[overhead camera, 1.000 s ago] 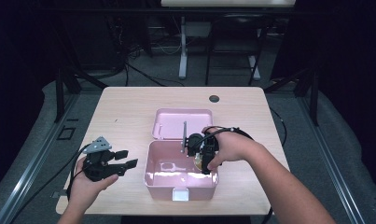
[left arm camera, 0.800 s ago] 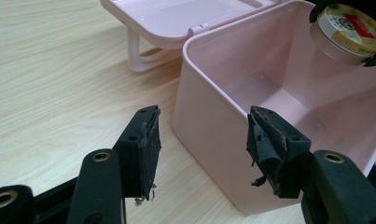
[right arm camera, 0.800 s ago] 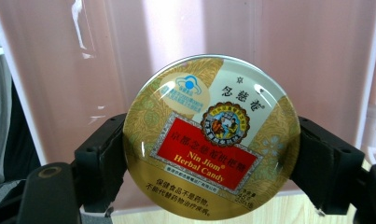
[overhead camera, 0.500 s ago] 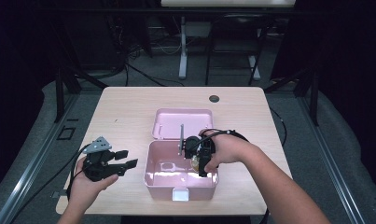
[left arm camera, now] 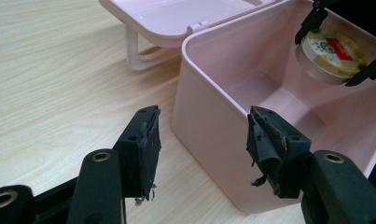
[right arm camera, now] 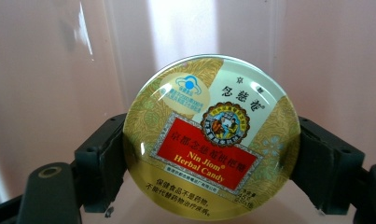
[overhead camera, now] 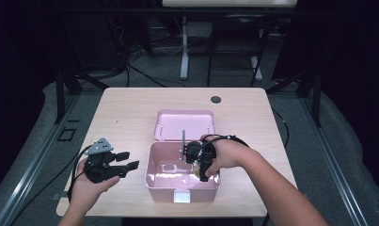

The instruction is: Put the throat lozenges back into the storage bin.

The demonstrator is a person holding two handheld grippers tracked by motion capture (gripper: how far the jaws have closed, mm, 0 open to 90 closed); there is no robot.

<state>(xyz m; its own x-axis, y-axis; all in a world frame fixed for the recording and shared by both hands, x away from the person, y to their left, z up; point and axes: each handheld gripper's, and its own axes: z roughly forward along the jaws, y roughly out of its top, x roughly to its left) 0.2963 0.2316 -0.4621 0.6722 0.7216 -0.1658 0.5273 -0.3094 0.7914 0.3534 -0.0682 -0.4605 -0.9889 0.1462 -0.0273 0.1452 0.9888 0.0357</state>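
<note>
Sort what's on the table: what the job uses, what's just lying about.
In use:
- candy tin, clamped in the right gripper
- pink box, lid open

Lying about:
- dark round spot at the table's far edge
- left gripper, open, holding nothing, beside the box

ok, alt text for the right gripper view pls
A round candy tin, gold with a red label reading Nin Jiom Herbal Candy, is clamped at its sides between the two black jaws of the right gripper. Behind it is the glossy pink inside of the box, with a bright reflection.
</note>
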